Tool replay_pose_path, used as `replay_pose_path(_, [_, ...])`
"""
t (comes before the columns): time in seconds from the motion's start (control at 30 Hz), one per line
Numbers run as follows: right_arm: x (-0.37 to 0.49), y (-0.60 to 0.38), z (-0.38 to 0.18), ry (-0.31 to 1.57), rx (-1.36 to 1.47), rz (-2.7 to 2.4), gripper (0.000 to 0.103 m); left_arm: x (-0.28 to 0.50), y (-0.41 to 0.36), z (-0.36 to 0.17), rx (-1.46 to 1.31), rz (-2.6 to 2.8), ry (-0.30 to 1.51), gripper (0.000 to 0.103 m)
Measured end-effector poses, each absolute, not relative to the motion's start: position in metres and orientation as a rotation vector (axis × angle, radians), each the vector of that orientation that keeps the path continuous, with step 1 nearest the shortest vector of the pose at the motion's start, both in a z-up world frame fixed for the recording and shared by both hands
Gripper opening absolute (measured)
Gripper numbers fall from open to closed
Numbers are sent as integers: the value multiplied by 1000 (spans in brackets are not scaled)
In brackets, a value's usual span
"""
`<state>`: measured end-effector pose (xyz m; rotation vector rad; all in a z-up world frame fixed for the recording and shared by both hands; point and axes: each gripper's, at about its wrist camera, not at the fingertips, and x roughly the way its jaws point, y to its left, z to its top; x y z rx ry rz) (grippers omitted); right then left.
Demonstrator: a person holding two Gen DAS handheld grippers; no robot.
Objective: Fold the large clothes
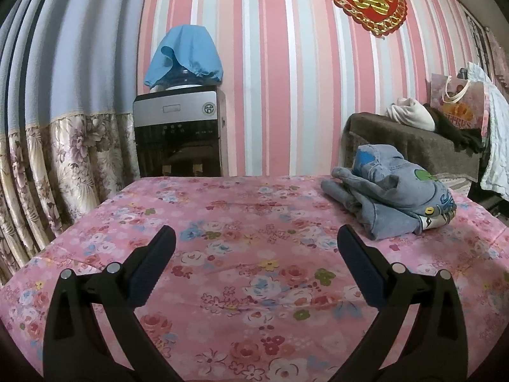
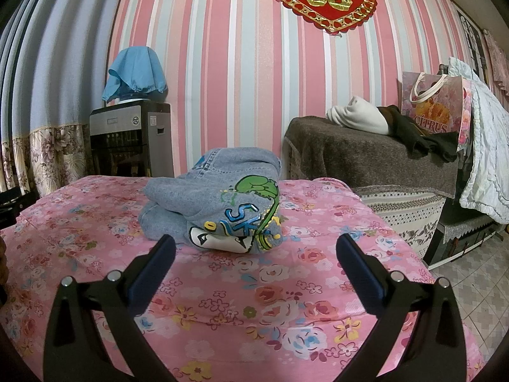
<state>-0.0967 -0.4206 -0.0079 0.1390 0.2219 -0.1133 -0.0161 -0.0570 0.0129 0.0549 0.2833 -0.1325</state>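
A folded grey-blue denim garment [image 2: 216, 203] with painted green, blue and yellow graphics lies bundled on the pink floral tablecloth [image 2: 254, 302]. In the right wrist view it sits just beyond my right gripper [image 2: 256, 245], whose fingers stand wide open and hold nothing. The left wrist view shows the same denim garment [image 1: 391, 200] at the far right of the table, well to the right of my left gripper [image 1: 256, 235]. That gripper is also open and holds nothing, above bare floral tablecloth [image 1: 238, 270].
A water dispenser [image 1: 178, 130] under a blue cloth stands behind the table against the striped wall. To the right, a brown-covered cabinet [image 2: 366, 159] carries white and dark clothes and a floral gift bag [image 2: 435, 108]. Flowered curtains [image 1: 47, 165] hang at the left.
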Motion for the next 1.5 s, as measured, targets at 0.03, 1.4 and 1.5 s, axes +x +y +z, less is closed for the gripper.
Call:
replay_pose_path(0.03, [-97, -421, -8, 222, 139, -113, 101, -16, -57, 13, 55, -133, 284, 100])
replay_pose_path(1.4, [-96, -421, -8, 223, 138, -112, 101, -13, -54, 13, 67, -103, 289, 100])
replay_pose_path(1.5, [-97, -421, -8, 222, 139, -113, 101, -14, -52, 13, 68, -97, 285, 100])
